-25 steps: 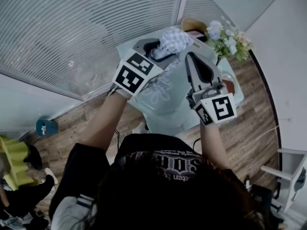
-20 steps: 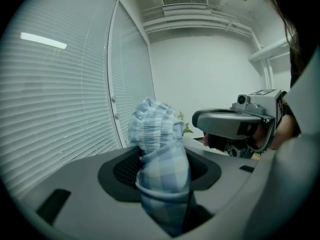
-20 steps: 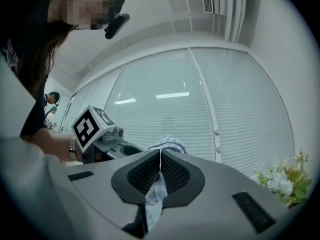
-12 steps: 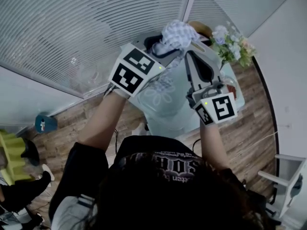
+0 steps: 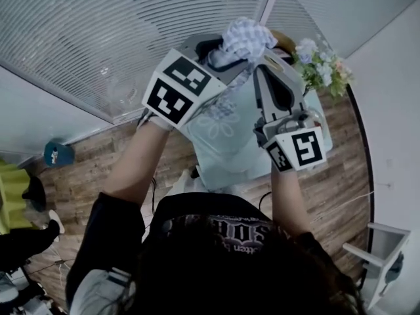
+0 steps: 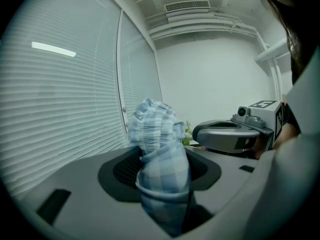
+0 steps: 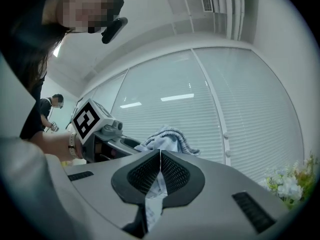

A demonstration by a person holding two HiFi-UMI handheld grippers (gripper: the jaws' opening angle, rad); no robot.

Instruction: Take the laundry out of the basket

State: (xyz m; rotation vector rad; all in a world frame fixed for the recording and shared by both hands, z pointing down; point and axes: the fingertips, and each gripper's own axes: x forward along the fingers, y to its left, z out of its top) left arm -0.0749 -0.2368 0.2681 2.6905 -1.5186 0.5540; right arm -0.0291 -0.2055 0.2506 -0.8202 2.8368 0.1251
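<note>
**Laundry raised between both tongs**

Laundry was off the table at this moment. A blue-and-white checked garment (image 5: 246, 37) hung in the air at the far end of the table (image 5: 223, 156), with the window blinds (image 5: 98, 38) behind it and the flowers (image 5: 321, 67) off to its right.

Both tongs had hold of it. The left gripper (image 6: 162, 174) was clamped on a thick wad of the cloth, so its jaws stood partly apart, with gathered fabric bunching up above them. The right gripper (image 7: 159, 170) was pinched almost closed on a thin edge of the same garment, and a strip of check trailed down out of the pads.

Compared with a second earlier, the bundle sat higher and further up the head view. The left gripper had climbed the more noticeably, while the right had followed only a little. Neither grip looked to have changed during the lift, and the cloth had not slipped.

This suggested the garment was being drawn up and out, with the lifting step well under way. A tan shape (image 5: 283, 39) just behind the cloth may have been the basket, but too little of it showed to tell. Whether more laundry remained inside could not be seen either. The lower folds were hidden behind the grippers, so it was also unclear whether any part still trailed in the basket.
</note>
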